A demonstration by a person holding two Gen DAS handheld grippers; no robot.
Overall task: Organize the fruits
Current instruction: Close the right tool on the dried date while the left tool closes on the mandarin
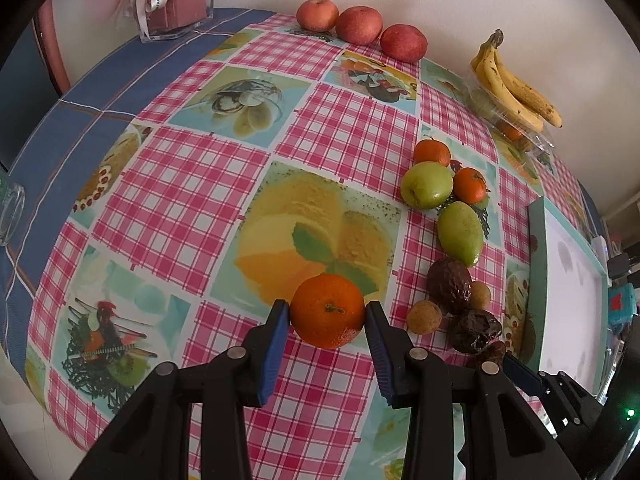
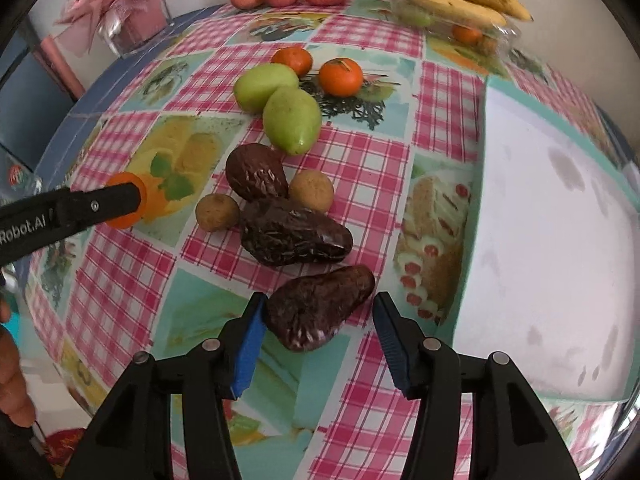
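The table (image 1: 192, 184) has a pink checked cloth with food pictures on it, and all the fruit sits on top. A big white tray (image 2: 560, 240) with a green rim lies at the right side. It has nothing in it, so I think the fruit may go there.

At the back by the wall, the bananas (image 1: 516, 84) rest on a clear box, and three red apples (image 1: 360, 26) sit in a row. They look sorted already. Two green fruits (image 2: 280, 104) and two small oranges (image 2: 320, 68) are bunched near the middle. Closer in lie dark wrinkled fruits with two little brown balls (image 2: 264, 204) beside them. These look like the ones left to sort.

The left claw (image 1: 327, 316) is pinching an orange (image 1: 327, 310). Both blue pads press on its sides, low over the table, so it stays put.

The right claw (image 2: 318, 320) is spread. A dark wrinkled fruit (image 2: 320, 306) lies between its fingers. The left pad is just beside it, the right pad is apart, so nothing is gripped. I think this one gets picked next.

The left view shows the grip on the orange from the front. The right view shows that orange only from the side, half hidden behind the black claw. The right view also shows almost all of the tray, and a bit of a hand (image 2: 12, 384) at the left edge.
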